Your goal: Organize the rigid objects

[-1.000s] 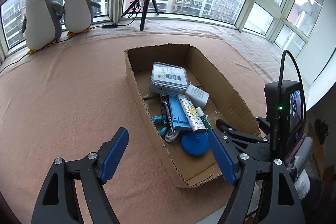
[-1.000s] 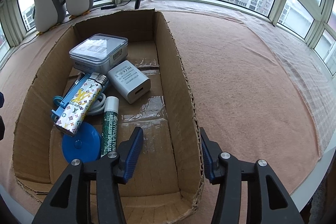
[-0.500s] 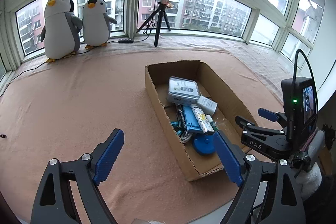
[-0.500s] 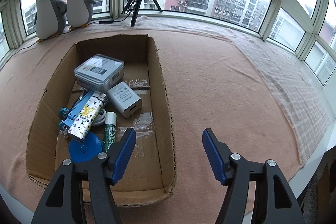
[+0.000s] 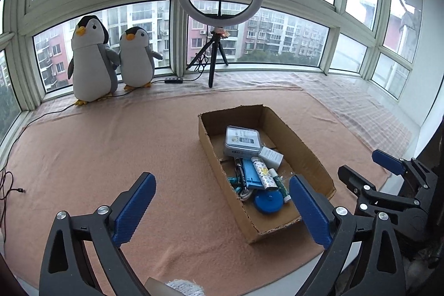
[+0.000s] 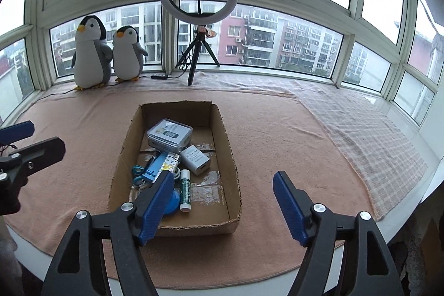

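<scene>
An open cardboard box (image 5: 302, 149) (image 6: 231, 157) lies on the pink cloth. Inside it are a grey tin (image 5: 242, 141) (image 6: 169, 134), a white adapter (image 5: 272, 156) (image 6: 196, 159), a patterned lighter (image 5: 264, 176), a green lip balm tube (image 6: 185, 192), a blue round disc (image 5: 268, 202), a blue stand and a white cable. My left gripper (image 5: 219, 205) hovers above the cloth before the box, its jaws opening wide, nothing between them. My right gripper (image 6: 222, 204) hangs above the box's near end, jaws opening, holding nothing.
Two plush penguins (image 5: 91, 65) (image 6: 91, 54) stand at the window on the left. A ring light on a tripod (image 5: 219, 18) (image 6: 198, 18) stands behind the box, with cables along the sill. A checked cloth (image 6: 360, 124) covers the right side. The platform's front edge is near.
Both grippers have risen and pulled back from the box, which now looks smaller and farther. Both pairs of jaws have spread wider. The objects in the box have not moved.
</scene>
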`<state>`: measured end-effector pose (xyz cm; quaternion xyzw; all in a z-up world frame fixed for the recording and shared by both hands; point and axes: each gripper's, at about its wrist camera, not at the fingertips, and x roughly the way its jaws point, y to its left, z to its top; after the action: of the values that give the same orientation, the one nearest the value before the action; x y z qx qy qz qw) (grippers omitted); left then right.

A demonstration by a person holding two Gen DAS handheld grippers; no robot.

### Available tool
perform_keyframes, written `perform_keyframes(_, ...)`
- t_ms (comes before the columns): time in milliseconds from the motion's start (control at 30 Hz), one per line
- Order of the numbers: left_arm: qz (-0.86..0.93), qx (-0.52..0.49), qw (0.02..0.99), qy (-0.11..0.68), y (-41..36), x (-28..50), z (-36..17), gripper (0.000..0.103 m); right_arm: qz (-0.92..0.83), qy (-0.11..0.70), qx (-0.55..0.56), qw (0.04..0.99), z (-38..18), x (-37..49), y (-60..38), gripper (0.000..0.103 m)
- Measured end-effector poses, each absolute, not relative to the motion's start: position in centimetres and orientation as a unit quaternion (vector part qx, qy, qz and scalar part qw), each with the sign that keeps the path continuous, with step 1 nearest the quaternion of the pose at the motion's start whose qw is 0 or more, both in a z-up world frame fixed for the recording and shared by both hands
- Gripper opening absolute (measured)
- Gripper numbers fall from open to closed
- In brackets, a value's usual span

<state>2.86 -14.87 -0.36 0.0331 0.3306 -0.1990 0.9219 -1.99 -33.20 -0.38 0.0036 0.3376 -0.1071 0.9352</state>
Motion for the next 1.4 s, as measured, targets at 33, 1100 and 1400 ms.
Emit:
perform_keyframes(33, -0.2, 0.032, 0.923, 0.328, -14.8, 2.6, -0.1, 0.101, -0.105, 0.334, 0.009, 0.937, 0.0, -2.4, -33.1, 0.072)
perform_keyframes(1100, -0.193, 0.042, 0.925, 0.325, -15.0, 1.8, -0.1, 0.102, -0.115, 0.311, 0.044, 0.942, 1.4, -4.3, -33.2, 0.072)
perform_keyframes(1400, -0.195, 0.044, 0.923, 0.328, -15.3, 1.7, -0.2, 0.102, -0.115, 0.313, 0.045, 0.942, 1.4, -4.5, -33.2, 0.072)
